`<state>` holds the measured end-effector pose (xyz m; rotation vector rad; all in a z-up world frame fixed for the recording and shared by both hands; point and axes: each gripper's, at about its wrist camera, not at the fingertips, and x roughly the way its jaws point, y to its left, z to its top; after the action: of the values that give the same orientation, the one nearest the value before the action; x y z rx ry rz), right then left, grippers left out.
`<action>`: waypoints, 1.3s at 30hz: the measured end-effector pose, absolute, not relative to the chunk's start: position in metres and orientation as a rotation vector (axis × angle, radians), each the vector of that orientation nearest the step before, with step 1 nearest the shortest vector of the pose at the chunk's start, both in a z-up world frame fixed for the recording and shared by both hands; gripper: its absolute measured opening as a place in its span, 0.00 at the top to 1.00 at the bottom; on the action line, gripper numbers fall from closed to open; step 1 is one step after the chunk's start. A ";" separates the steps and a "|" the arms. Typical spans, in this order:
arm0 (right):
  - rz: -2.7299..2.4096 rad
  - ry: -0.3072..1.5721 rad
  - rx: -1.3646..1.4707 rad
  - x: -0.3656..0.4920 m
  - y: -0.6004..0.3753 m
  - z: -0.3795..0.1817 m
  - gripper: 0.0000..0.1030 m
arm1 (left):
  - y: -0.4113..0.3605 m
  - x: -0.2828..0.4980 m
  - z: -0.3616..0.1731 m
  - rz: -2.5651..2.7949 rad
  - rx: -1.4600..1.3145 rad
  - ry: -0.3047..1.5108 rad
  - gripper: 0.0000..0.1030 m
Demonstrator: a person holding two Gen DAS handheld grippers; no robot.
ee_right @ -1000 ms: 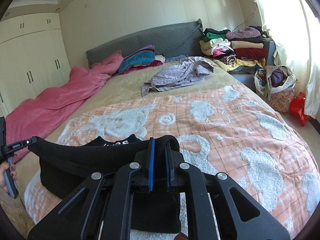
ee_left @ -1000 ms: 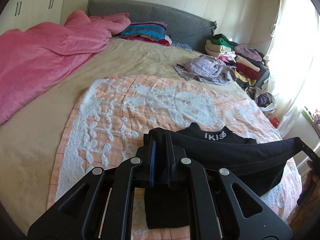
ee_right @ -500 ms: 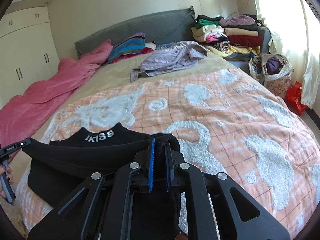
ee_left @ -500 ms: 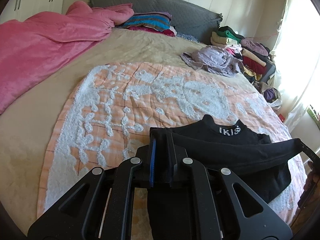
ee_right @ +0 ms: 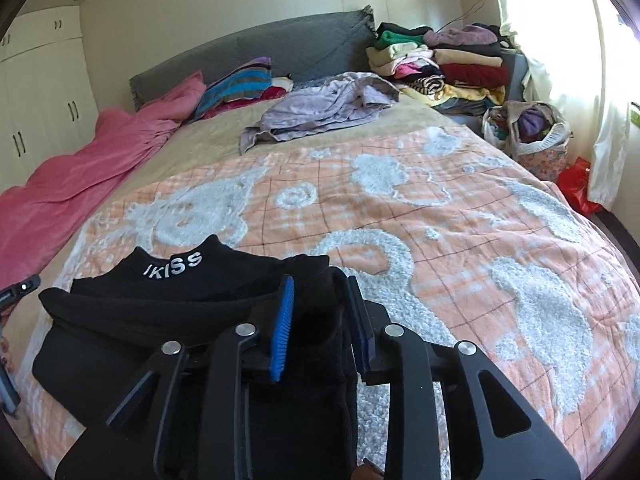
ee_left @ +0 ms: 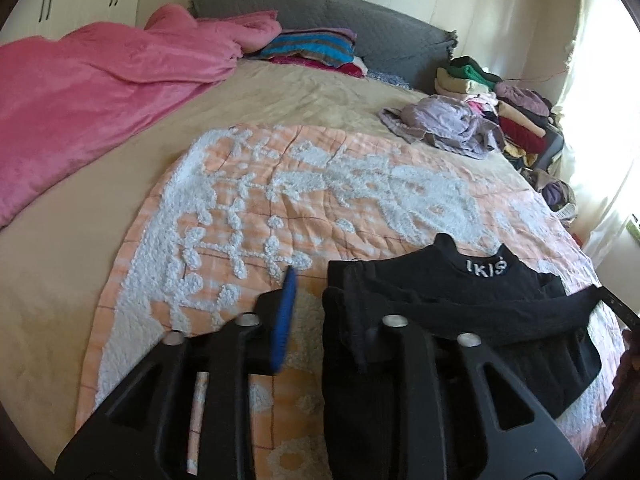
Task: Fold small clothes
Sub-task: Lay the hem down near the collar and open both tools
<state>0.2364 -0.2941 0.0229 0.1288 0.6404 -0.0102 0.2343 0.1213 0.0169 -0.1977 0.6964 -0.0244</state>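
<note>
Top: black top [ee_right: 208,300] with white "IKISS" lettering on the collar, lying folded on the quilt [ee_right: 460,216], collar at 12 o'clock of the garment, one fold laid crosswise over the body.
Right gripper [ee_right: 320,320]: fingers opening, pads apart; the top's corner lies between them, loose (no pad pressing it).
Left gripper [ee_left: 316,312]: fingers opening; blue pad stands clear at 9 o'clock of the cloth edge, the other finger is hidden behind black fabric.
Quilt: orange check with white tufts, spread over the beige bed [ee_left: 80,232].
Farther out: lilac garment [ee_right: 324,104] at 12 o'clock, pink duvet [ee_left: 88,92] at 10 o'clock, clothes stack [ee_right: 444,60] at 1 o'clock, grey headboard [ee_left: 360,28] behind.
</note>
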 end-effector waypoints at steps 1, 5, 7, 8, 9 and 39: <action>-0.016 0.626 0.135 0.232 -0.295 0.024 0.67 | 0.120 0.231 0.019 -0.025 -0.185 0.686 0.70; -0.012 0.595 0.123 0.218 -0.290 0.029 0.67 | 0.116 0.223 0.022 -0.058 -0.192 0.668 0.63; 0.008 0.592 0.113 0.211 -0.284 0.031 0.67 | 0.112 0.221 0.020 -0.063 -0.178 0.679 0.63; 0.017 0.591 0.109 0.208 -0.281 0.032 0.67 | 0.111 0.218 0.020 -0.072 -0.182 0.684 0.63; 0.034 0.595 0.103 0.204 -0.276 0.032 0.67 | 0.110 0.217 0.020 -0.084 -0.189 0.686 0.63; 0.104 0.815 -0.078 0.237 -0.208 -0.033 0.76 | 0.036 0.226 -0.033 -0.195 -0.034 0.867 0.66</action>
<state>0.2367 -0.2083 -0.0327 -0.0782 0.8145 0.1037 0.2256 0.0356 -0.0332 -0.0344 0.8668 -0.1953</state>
